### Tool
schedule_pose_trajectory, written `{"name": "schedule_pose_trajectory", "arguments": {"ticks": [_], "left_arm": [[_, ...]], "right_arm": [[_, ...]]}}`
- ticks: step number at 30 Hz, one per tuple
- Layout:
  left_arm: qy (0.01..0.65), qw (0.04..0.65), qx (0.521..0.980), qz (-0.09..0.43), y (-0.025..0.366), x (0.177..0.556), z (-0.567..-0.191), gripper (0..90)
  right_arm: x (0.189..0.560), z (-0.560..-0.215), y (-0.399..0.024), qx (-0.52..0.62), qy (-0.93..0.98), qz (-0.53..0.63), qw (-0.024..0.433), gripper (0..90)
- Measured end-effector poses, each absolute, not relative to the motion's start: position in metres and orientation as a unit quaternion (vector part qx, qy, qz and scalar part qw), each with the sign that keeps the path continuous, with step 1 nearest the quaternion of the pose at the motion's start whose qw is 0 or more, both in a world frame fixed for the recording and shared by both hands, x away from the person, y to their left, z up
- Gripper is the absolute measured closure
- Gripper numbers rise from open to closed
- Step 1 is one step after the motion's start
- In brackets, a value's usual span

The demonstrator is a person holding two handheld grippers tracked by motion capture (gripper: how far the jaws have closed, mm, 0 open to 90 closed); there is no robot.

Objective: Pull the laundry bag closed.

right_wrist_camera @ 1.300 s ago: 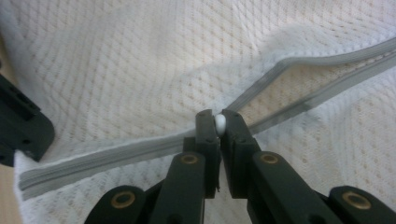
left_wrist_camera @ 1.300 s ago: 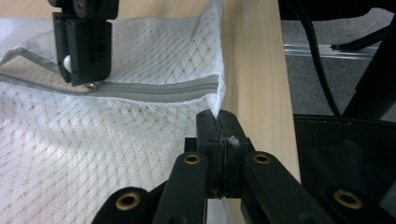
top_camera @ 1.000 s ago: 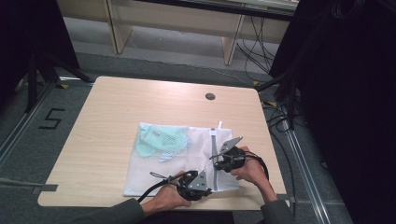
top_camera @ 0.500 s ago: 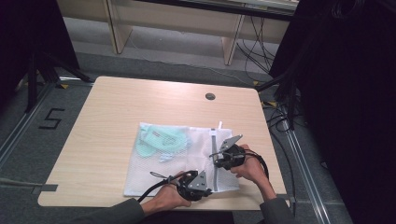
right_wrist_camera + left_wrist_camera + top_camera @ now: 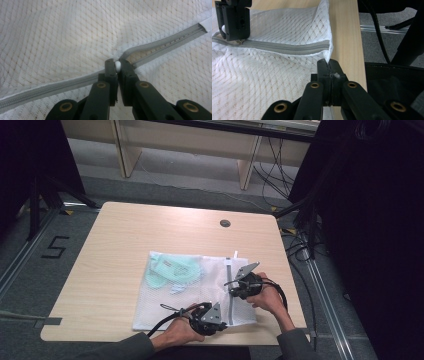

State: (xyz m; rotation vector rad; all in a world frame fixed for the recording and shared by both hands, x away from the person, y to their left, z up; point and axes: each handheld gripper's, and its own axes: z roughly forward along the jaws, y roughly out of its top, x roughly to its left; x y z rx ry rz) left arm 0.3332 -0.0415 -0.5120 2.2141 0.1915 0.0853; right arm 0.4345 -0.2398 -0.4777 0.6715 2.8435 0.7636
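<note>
From the high view, a white mesh bag (image 5: pixel 192 292) lies flat on the wooden table (image 5: pixel 125 235), toward its near right quarter, with some pale green cloth (image 5: pixel 172 270) showing through the mesh at the bag's 10 o'clock corner. A grey zipper (image 5: pixel 231 290) runs along the bag's right side, from 12 toward 6 o'clock.

My left gripper (image 5: pixel 209 318) sits at the bag's 5 o'clock corner. In the left gripper view its jaws are pressed together on the bag's corner just past the zipper's end (image 5: pixel 325 46), so I read it as pinching the fabric to anchor it.

My right gripper (image 5: pixel 239 285) is farther up the zipper, at about 3 o'clock on the bag. In the right gripper view its jaws are closed on a small white zipper pull (image 5: pixel 117 66), with the zipper parted beyond it toward 2 o'clock and joined on the other side.

I judge the step in hand to be working the zipper. The next move calls for me to keep the corner pinned and taut while I draw the pull straight along the track, without lifting, so the mesh doesn't bunch or snag.
</note>
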Motion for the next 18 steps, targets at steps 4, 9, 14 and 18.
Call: {"name": "schedule_pose_trajectory", "arguments": {"ticks": [4, 9, 14, 18], "left_arm": [[0.082, 0.444, 0.891, 0.039, -0.0421, 0.3321, -0.5124, 89.0], [0.081, 0.443, 0.892, 0.038, -0.0416, 0.3323, -0.5114, 89.0], [0.083, 0.443, 0.892, 0.037, -0.0417, 0.3315, -0.5113, 89.0], [0.081, 0.442, 0.892, 0.043, -0.0418, 0.3299, -0.5109, 89.0]], "right_arm": [[0.4358, -0.4771, -0.2385, 0.219, 0.94, 0.252, 0.068, 86.6], [0.4391, -0.4776, -0.2388, 0.219, 0.941, 0.25, 0.069, 86.6], [0.4422, -0.4783, -0.2395, 0.22, 0.939, 0.252, 0.072, 86.6], [0.4443, -0.4783, -0.2391, 0.213, 0.939, 0.258, 0.075, 86.6]]}}
